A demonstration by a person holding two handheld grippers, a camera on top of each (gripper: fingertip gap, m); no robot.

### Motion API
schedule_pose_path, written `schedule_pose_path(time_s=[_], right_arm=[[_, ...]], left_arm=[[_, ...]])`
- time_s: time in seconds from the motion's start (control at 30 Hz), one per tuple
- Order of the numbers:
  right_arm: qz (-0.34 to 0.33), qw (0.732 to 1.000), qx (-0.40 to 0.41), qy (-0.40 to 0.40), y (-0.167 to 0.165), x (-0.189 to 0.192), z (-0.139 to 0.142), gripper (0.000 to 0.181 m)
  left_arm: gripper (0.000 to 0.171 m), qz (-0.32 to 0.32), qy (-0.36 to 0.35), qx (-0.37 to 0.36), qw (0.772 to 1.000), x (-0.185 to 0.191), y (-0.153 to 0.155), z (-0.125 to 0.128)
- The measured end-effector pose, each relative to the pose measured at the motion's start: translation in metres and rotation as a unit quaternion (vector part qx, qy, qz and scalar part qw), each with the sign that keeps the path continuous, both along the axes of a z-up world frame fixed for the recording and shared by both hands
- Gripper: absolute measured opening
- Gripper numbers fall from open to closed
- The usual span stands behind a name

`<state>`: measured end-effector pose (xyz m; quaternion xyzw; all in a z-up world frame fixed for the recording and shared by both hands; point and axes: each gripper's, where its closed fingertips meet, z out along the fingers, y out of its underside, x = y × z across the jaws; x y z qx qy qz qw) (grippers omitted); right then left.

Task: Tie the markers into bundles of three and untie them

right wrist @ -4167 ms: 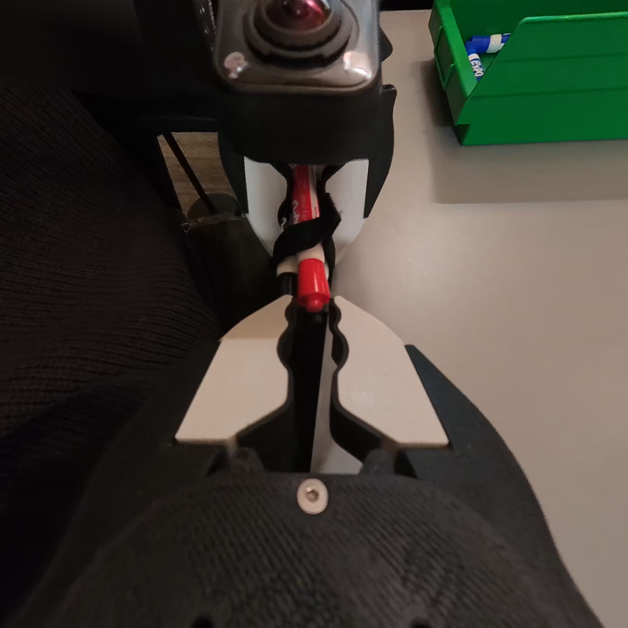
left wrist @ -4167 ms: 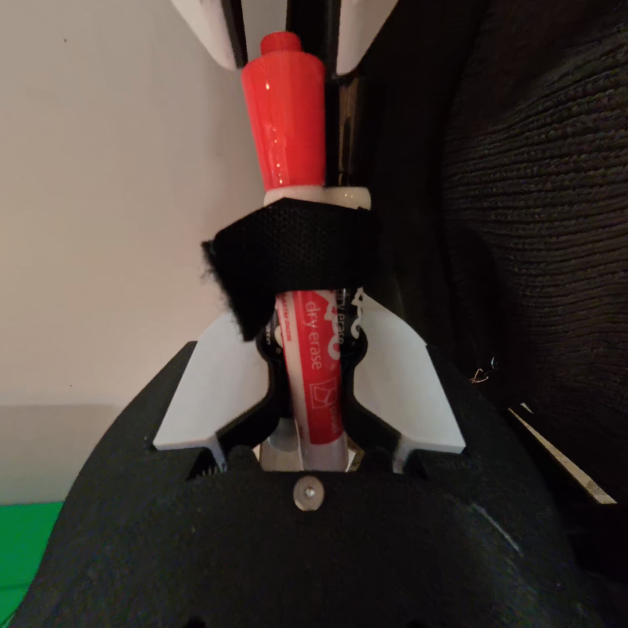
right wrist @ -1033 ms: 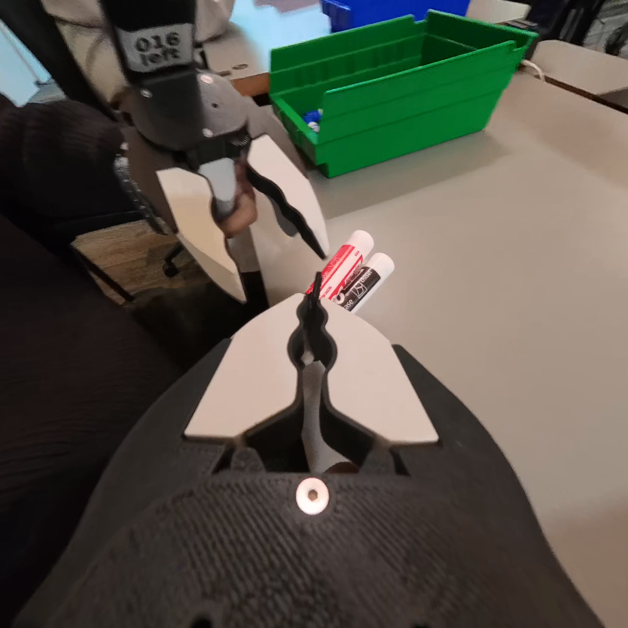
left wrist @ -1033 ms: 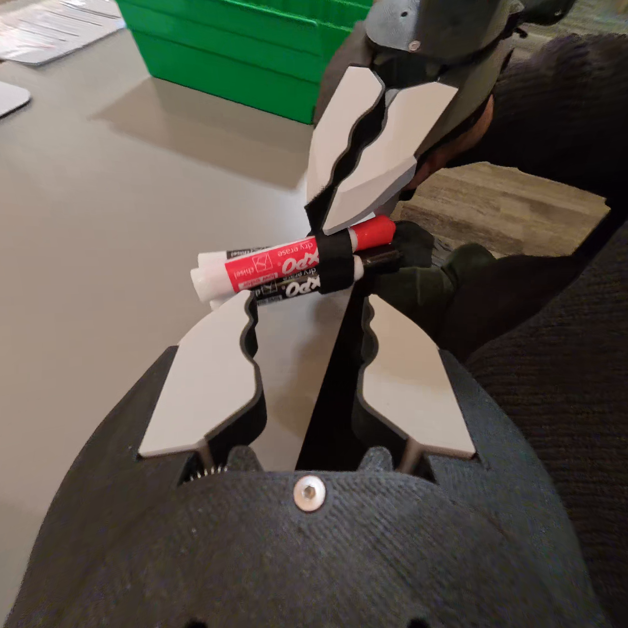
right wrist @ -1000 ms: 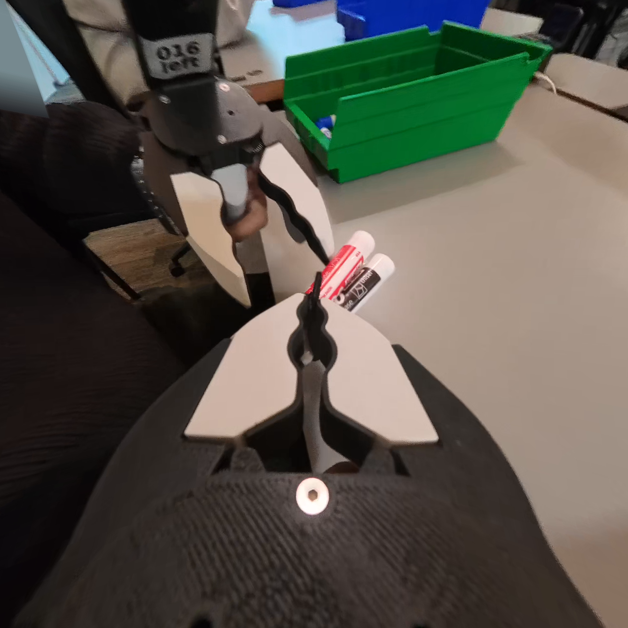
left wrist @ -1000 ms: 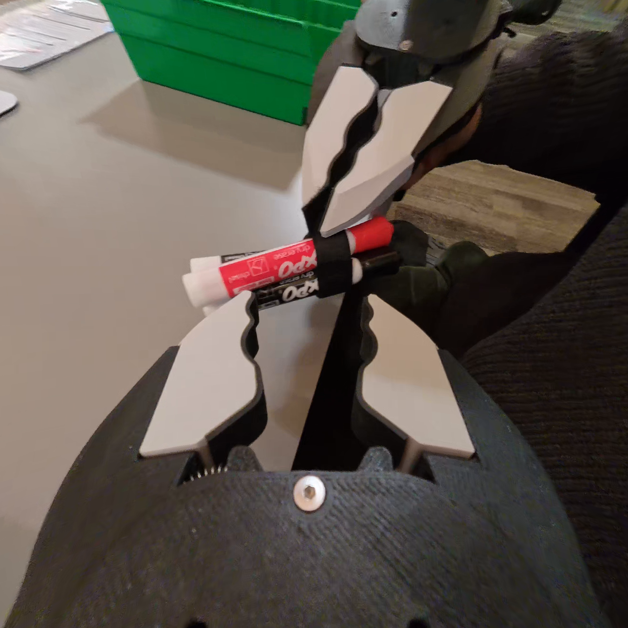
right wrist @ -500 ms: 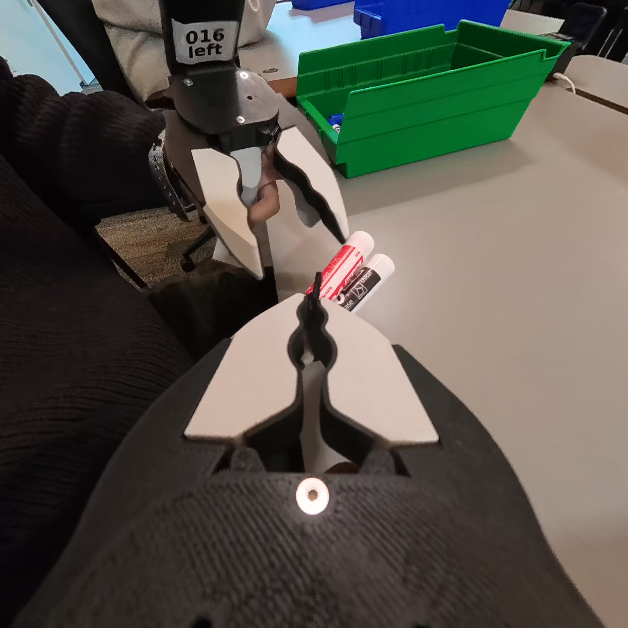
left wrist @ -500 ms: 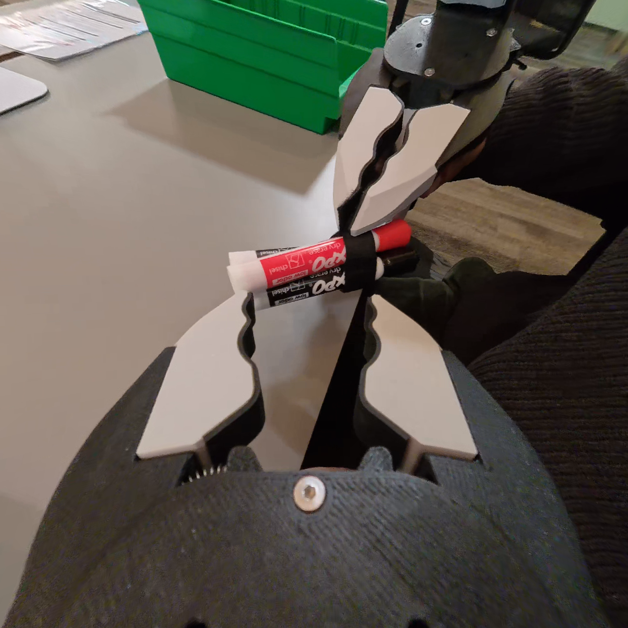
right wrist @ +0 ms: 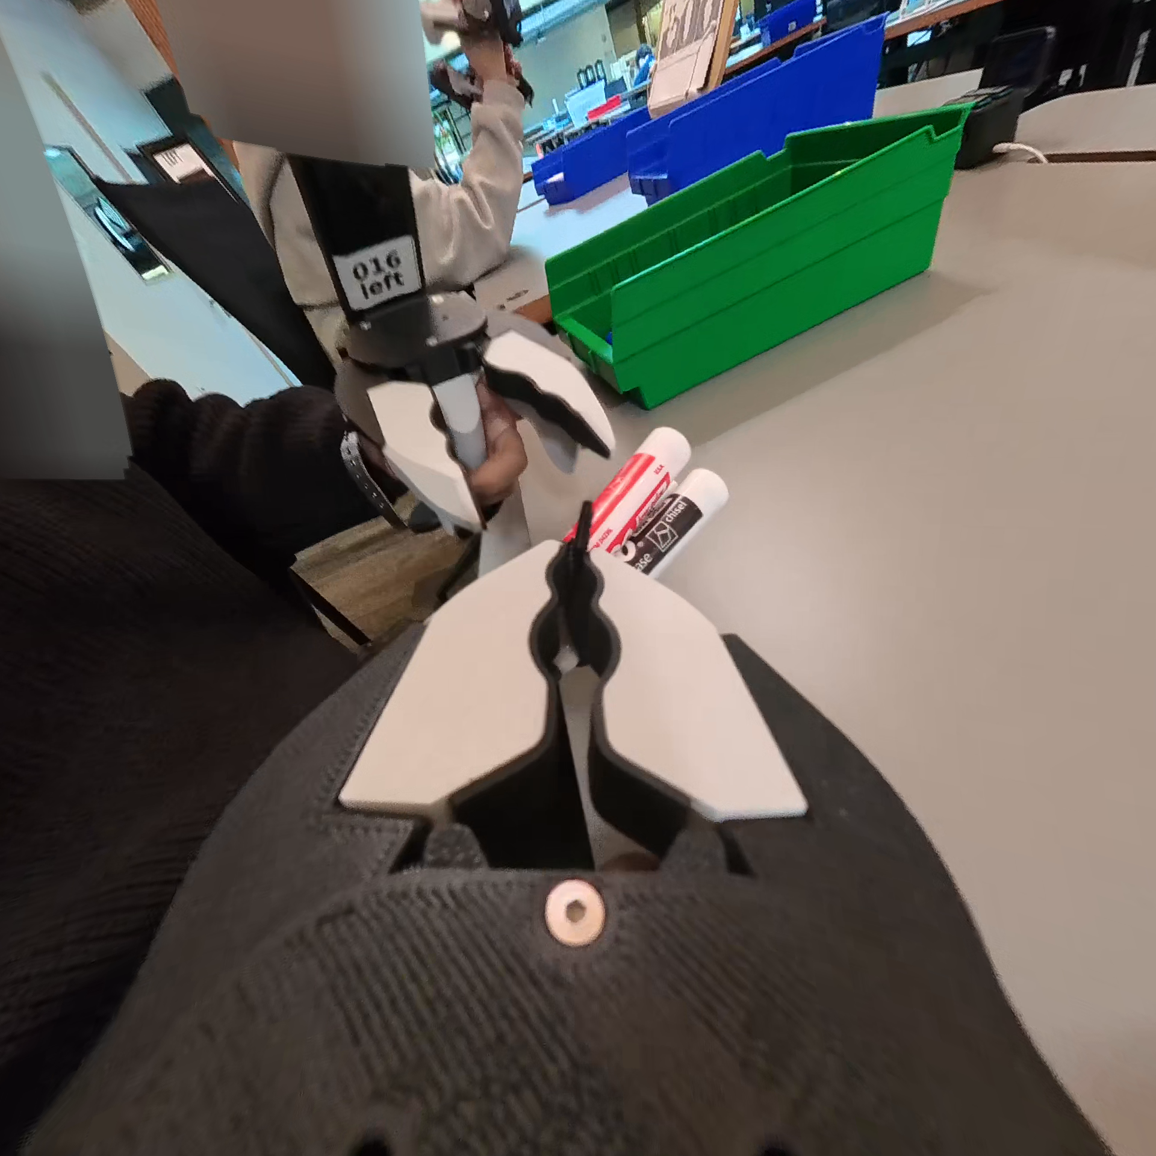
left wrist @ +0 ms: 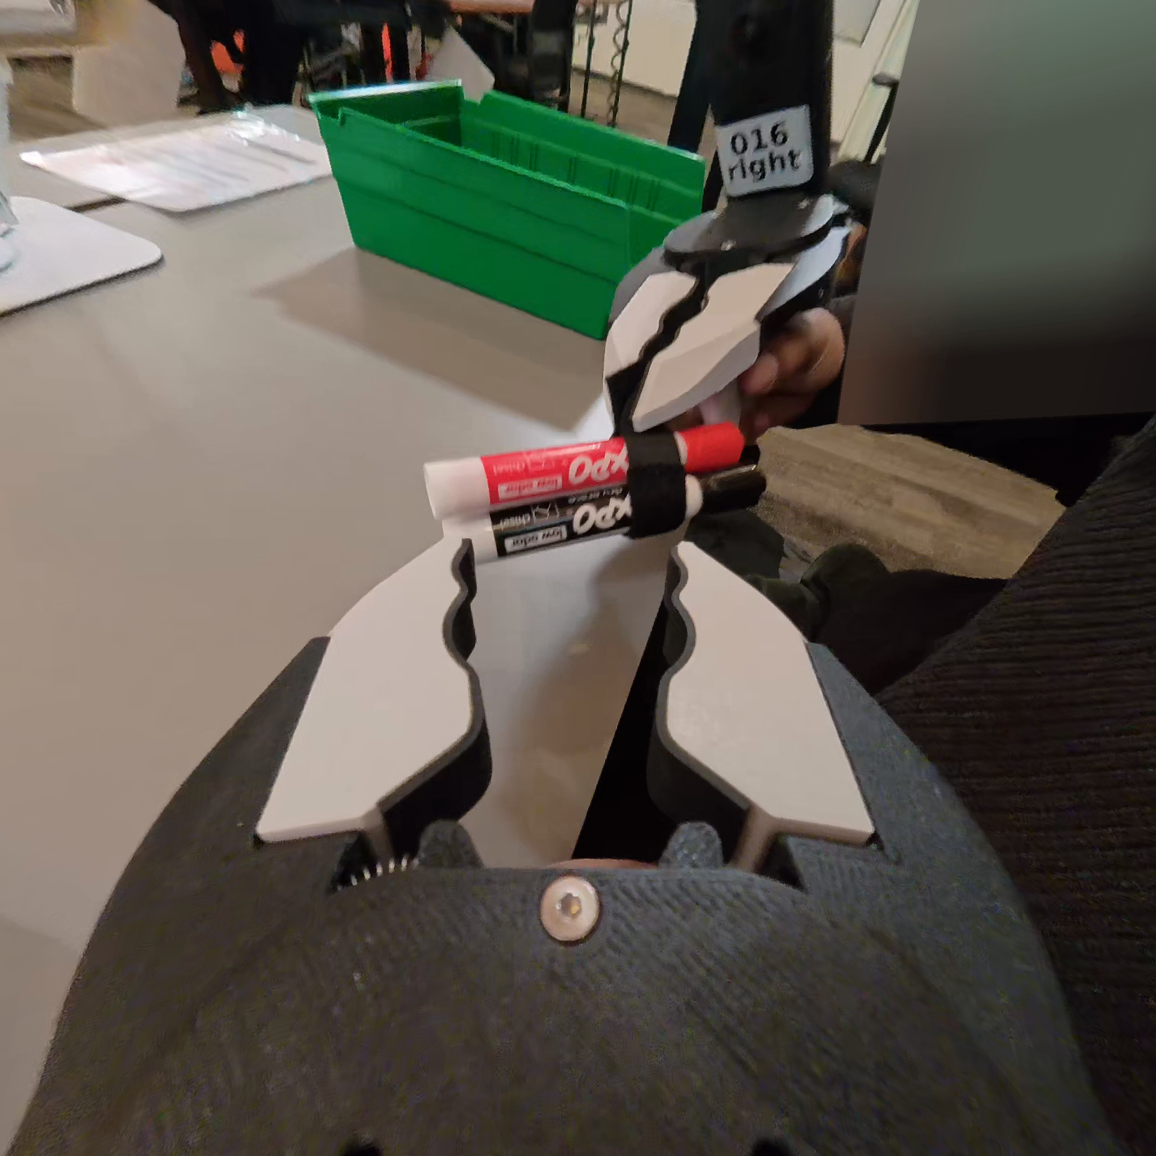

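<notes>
- Markers bundled together: a red marker [left wrist: 566, 470] and a black marker [left wrist: 563, 527] lie side by side, cinched near their caps by a black hook-and-loop strap [left wrist: 654, 485], at centre frame in the left wrist view, hanging in the air above the near edge of the grey table [left wrist: 219, 438].
- Handling, as a judgement: two light, rigid plastic barrels, smooth and a bit slippery; the fuzzy strap is the soft, grippy part and looks like the safest place to pinch, while the bare barrels left of it offer a firmer, stiffer hold.
- Right gripper [right wrist: 572, 563] has its fingers clamped tight on the strap's loose tail, which sticks up between the tips in the right wrist view; the bundle dangles from that pinch.
- Left gripper [left wrist: 566, 563] sits just below the bundle with fingers spread wide, grasping nothing; the black marker's white end is just beside its left fingertip, and whether they touch cannot be told.
- Writing: both barrels carry printed brand and type labels, and each gripper stem wears a small white tag.
- Farther out: a green bin [left wrist: 500, 206] in the upper middle, papers [left wrist: 175, 159] at upper left, blue bins [right wrist: 750, 125] and a person in a light top [right wrist: 450, 206] beyond.
</notes>
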<state>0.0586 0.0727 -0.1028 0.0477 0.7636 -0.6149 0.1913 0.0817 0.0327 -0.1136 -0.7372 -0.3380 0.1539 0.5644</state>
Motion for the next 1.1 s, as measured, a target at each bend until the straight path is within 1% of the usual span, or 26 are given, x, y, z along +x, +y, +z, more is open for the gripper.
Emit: schedule_pose_path(time_s=[0.13,0.23,0.3,0.37,0.57,0.63,0.7,0.77,0.83,0.93,1.0,1.03,1.07,1.1], right_arm=[[0.029,0.998,0.019,0.043,-0.003,0.015,-0.008,0.003],[0.06,0.995,0.024,0.071,-0.005,0.031,-0.011,0.003],[0.067,0.994,0.024,0.08,-0.006,0.035,-0.012,0.004],[0.07,0.994,0.021,0.081,-0.005,0.035,-0.011,0.004],[0.057,0.995,0.013,0.082,-0.002,0.027,-0.008,0.004],[0.045,0.995,0.019,0.092,-0.001,0.022,-0.007,0.004],[0.024,0.994,0.018,0.104,0.001,0.013,0.0,0.003],[-0.012,0.994,-0.002,0.106,0.006,-0.002,0.021,0.003],[-0.066,0.992,-0.02,0.11,0.02,-0.027,0.05,0.003],[-0.173,0.975,-0.028,0.139,0.061,-0.078,0.092,0.003],[-0.257,0.953,-0.007,0.163,0.103,-0.119,0.112,0.003],[-0.303,0.936,0.02,0.177,0.126,-0.141,0.116,0.003],[-0.347,0.916,0.053,0.195,0.151,-0.165,0.115,0.003],[-0.385,0.894,0.093,0.211,0.176,-0.19,0.109,0.003]], left_arm=[[0.058,-0.028,0.015,0.005,0.999,0.008,0.009,0.006],[0.058,-0.055,0.004,-0.016,0.998,0.015,0.02,-0.003],[0.06,-0.05,0.01,-0.042,0.998,0.014,0.018,-0.008],[0.059,-0.041,0.02,-0.042,0.998,0.011,0.013,-0.006],[0.06,-0.01,-0.001,0.015,1.0,0.001,-0.005,0.002],[0.06,0.0,0.001,0.03,1.0,-0.001,-0.009,0.006],[0.061,0.003,-0.003,0.037,0.999,-0.002,-0.011,0.006],[0.061,0.005,-0.006,0.033,0.999,-0.003,-0.012,0.003],[0.061,0.006,-0.011,0.025,1.0,-0.004,-0.013,-0.002],[0.061,0.007,-0.025,0.021,0.999,-0.006,-0.013,-0.01],[0.061,0.009,-0.033,0.021,0.999,-0.007,-0.012,-0.013],[0.061,0.01,-0.036,0.023,0.999,-0.008,-0.012,-0.014],[0.061,0.011,-0.04,0.027,0.999,-0.009,-0.011,-0.014],[0.061,0.012,-0.044,0.033,0.998,-0.01,-0.01,-0.014]])
